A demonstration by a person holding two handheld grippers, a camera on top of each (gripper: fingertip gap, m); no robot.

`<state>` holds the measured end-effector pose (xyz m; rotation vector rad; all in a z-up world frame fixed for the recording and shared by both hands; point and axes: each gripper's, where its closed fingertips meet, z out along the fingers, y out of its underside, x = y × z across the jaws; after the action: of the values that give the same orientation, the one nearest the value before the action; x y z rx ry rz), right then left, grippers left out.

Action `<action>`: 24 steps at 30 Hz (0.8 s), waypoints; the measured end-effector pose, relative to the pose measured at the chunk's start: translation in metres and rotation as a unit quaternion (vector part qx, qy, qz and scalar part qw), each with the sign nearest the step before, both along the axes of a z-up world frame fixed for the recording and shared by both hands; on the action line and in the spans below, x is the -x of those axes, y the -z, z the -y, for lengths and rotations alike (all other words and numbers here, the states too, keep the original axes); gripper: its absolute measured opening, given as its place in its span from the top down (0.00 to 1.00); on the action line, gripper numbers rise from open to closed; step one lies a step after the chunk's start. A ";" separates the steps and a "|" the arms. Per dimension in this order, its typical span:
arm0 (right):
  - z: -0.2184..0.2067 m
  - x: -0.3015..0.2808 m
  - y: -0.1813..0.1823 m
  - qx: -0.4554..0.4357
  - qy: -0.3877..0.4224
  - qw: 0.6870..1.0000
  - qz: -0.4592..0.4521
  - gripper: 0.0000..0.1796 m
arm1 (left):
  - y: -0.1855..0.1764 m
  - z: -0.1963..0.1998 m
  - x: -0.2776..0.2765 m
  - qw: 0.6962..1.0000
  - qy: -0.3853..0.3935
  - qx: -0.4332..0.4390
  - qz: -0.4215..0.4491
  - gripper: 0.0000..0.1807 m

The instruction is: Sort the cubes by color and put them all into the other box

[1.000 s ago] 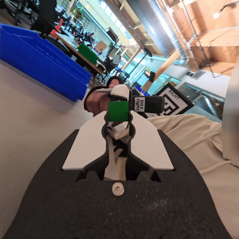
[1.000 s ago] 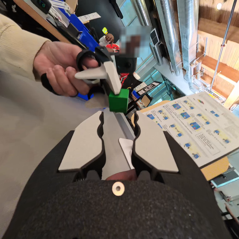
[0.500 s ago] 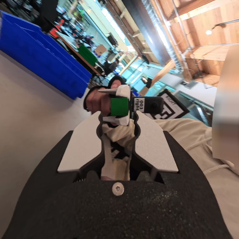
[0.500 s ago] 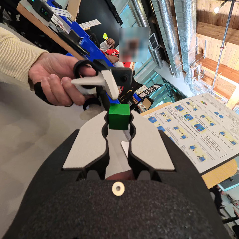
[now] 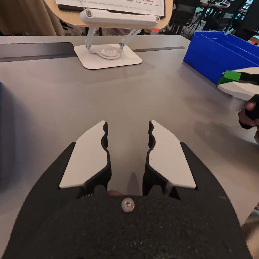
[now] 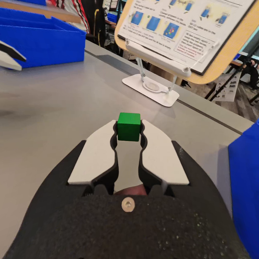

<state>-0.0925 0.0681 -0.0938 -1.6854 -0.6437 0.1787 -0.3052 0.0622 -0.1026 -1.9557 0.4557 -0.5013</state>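
Green cube [image 6: 129,126] sits clamped at the tips of the right hand-held gripper [image 6: 128,126] above the tabletop [image 6: 56,105]; left hand-held gripper [image 5: 127,123] gapes wide, holding nothing. Carrying step, likely; next, release over the blue box [image 6: 246,175] at the tabletop's right edge.

The only writing I see is on the sheet [image 6: 175,25] clipped to the tan board [image 6: 203,78], at one o'clock in my right view. It has lines of small print, a boxed paragraph and captions beside little blue pictures, all too blurred to read. In my left view the sheet [image 5: 112,5] is at twelve o'clock, showing only its bottom lines, too small to read.
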 end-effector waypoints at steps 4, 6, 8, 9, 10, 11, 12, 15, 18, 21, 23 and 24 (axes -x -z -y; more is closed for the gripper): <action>-0.006 -0.048 -0.049 -0.021 0.052 0.998 0.007 0.84 | -0.004 0.006 -0.012 1.000 0.020 -0.015 -0.017 0.70; -0.019 -0.109 -0.092 -0.024 0.114 0.993 0.019 0.84 | -0.007 0.009 -0.014 0.999 0.024 -0.021 -0.021 0.70; -0.041 -0.178 -0.111 0.039 0.159 0.985 0.056 0.84 | -0.011 0.011 -0.016 0.999 0.028 -0.026 -0.022 0.70; -0.057 -0.213 -0.109 0.085 0.180 0.976 0.093 0.84 | -0.015 0.012 -0.017 0.999 0.030 -0.030 -0.020 0.70; -0.075 -0.246 -0.099 0.137 0.199 0.961 0.138 0.84 | -0.018 0.012 -0.018 0.999 0.032 -0.035 -0.018 0.70; -0.094 -0.275 -0.083 0.194 0.205 0.943 0.179 0.84 | -0.020 0.013 -0.020 0.998 0.036 -0.038 -0.018 0.70; -0.111 -0.294 -0.062 0.252 0.195 0.925 0.205 0.83 | -0.022 0.014 -0.022 0.998 0.040 -0.043 -0.020 0.70; -0.142 -0.335 0.001 0.396 0.175 0.856 0.281 0.83 | -0.024 0.016 -0.028 0.997 0.048 -0.056 -0.033 0.70; -0.149 -0.363 0.047 0.483 0.158 0.777 0.373 0.83 | -0.022 0.019 -0.032 0.996 0.053 -0.060 -0.047 0.70; -0.157 -0.379 0.070 0.510 0.156 0.736 0.417 0.83 | -0.021 0.023 -0.036 0.995 0.061 -0.061 -0.051 0.70; -0.161 -0.386 0.079 0.511 0.151 0.720 0.444 0.83 | -0.020 0.027 -0.037 0.995 0.067 -0.060 -0.051 0.70; -0.161 -0.390 0.082 0.514 0.151 0.710 0.457 0.83 | -0.020 0.028 -0.037 0.995 0.069 -0.059 -0.051 0.70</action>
<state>0.2974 0.2290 -0.1756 -2.9761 -1.0746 -0.7452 -0.2680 0.0343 -0.0829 -1.8491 0.6752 -0.4520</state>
